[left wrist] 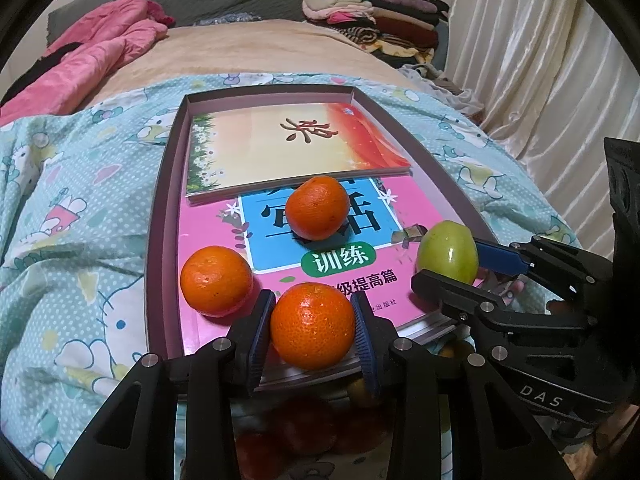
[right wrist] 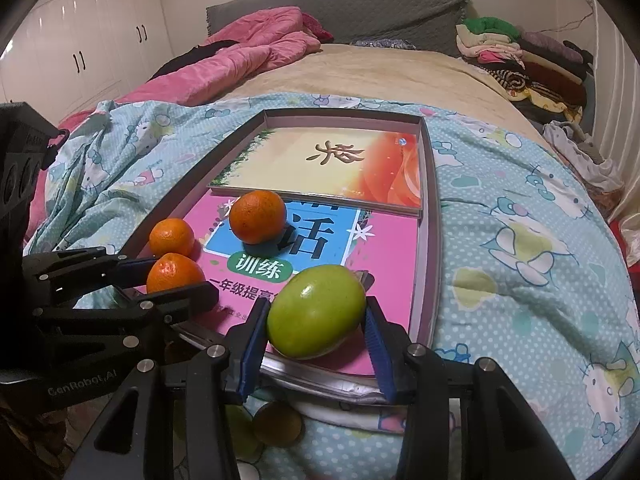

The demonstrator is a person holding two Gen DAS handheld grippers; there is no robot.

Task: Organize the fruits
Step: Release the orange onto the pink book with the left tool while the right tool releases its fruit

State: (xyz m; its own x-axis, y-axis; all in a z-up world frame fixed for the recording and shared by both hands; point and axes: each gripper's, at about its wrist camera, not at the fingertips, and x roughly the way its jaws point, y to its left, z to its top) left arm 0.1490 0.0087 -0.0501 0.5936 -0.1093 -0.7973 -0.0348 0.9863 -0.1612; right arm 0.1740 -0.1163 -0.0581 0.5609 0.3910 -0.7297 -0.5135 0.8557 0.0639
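My left gripper [left wrist: 313,326] is shut on an orange tangerine [left wrist: 312,325] over the near edge of a pink book [left wrist: 224,320] in a shallow box tray [left wrist: 160,216]. My right gripper [right wrist: 316,318] is shut on a green fruit [right wrist: 316,311] at the book's near right; it also shows in the left wrist view [left wrist: 447,251]. Two more tangerines rest in the tray: one at the left [left wrist: 216,281], one in the middle of the book [left wrist: 318,207]. In the right wrist view the left gripper [right wrist: 160,276] shows holding its tangerine [right wrist: 174,272].
A second, orange-and-cream book [left wrist: 292,148] lies at the tray's far end. The tray sits on a blue cartoon-print quilt [left wrist: 72,216] on a bed. A pink duvet [right wrist: 240,56] and a pile of folded clothes [right wrist: 520,52] lie at the far side. More fruit shows dimly below the tray's near edge [right wrist: 278,424].
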